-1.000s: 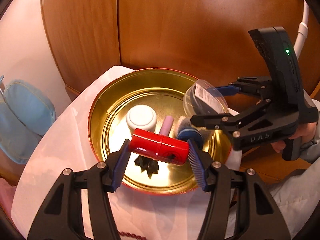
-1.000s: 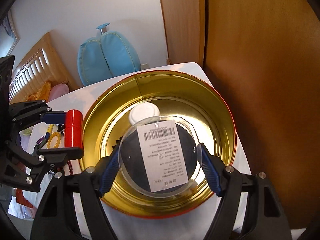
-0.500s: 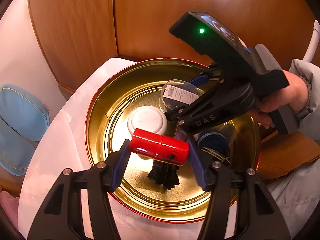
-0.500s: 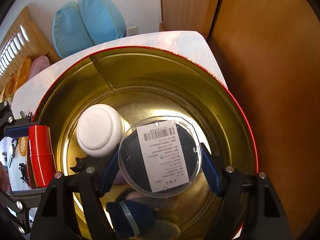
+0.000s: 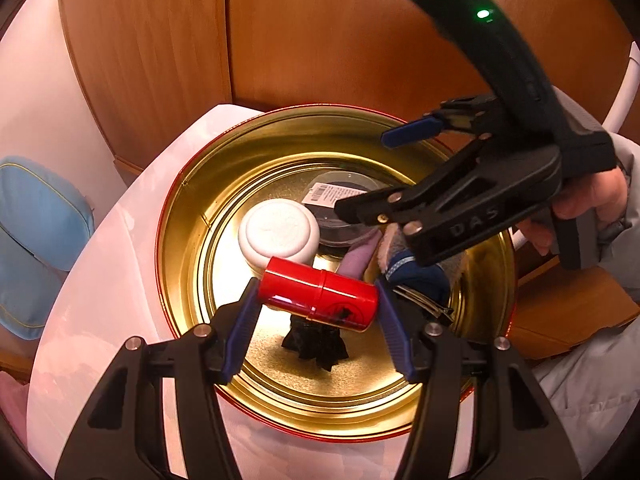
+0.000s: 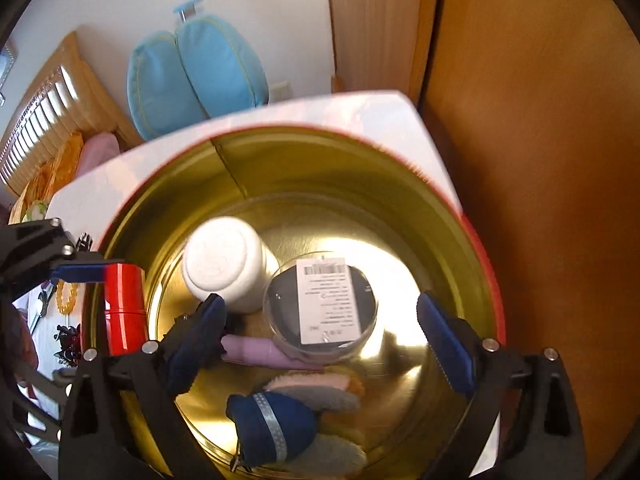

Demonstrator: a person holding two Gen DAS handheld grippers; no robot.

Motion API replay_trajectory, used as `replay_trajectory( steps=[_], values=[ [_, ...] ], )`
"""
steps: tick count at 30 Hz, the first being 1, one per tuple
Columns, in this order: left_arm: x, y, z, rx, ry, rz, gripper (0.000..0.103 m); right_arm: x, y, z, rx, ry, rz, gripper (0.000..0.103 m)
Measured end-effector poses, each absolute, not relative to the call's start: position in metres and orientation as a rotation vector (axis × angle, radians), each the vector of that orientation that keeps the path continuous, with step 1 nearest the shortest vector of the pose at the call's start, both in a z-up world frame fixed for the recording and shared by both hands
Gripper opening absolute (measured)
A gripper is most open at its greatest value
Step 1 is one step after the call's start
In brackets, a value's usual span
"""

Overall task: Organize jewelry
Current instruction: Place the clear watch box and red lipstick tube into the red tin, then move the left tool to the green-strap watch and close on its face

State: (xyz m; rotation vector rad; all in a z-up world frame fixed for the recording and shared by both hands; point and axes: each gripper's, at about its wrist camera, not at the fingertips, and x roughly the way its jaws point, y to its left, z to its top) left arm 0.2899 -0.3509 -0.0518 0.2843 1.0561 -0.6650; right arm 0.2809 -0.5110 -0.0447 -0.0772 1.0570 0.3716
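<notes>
My left tongs are clenched on the red canister, held crosswise above the gold tin, so I judge I'm mid-way through loading it. My right tongs are released, spread wide over the clear round case, which lies flat on the tin floor just ahead of them, touching the white jar. Next I'd lower the canister into the bare patch under my left tongs, clear of the black bow, then let go
</notes>
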Motion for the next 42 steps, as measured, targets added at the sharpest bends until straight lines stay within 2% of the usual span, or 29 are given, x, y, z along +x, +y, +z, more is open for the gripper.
replay_trajectory(
  steps=[7, 12, 17, 30, 36, 38, 42],
  values=[
    [0.307, -0.367, -0.07, 0.27, 1.154, -0.681, 0.057, 0.236, -0.562, -0.015, 0.081, 0.958, 0.301, 0.097],
    [0.348, -0.368, -0.095, 0.215, 1.261, -0.576, 0.057, 0.219, -0.578, -0.005, 0.118, 0.937, 0.262, 0.097],
    [0.379, -0.383, -0.103, 0.267, 1.252, -0.507, 0.057, 0.205, -0.59, -0.004, 0.142, 0.937, 0.22, 0.097],
    [0.362, -0.385, -0.122, 0.306, 1.294, -0.487, 0.057, 0.188, -0.584, -0.014, 0.152, 0.959, 0.213, 0.097],
    [0.36, -0.384, -0.126, 0.306, 1.306, -0.489, 0.069, 0.185, -0.577, -0.017, 0.139, 0.974, 0.219, 0.097],
    [0.354, -0.382, -0.124, 0.285, 1.315, -0.515, 0.078, 0.183, -0.575, -0.016, 0.137, 0.973, 0.223, 0.097],
    [0.334, -0.378, -0.109, 0.27, 1.252, -0.539, 0.079, 0.178, -0.572, -0.011, 0.121, 0.963, 0.244, 0.097]
  ],
)
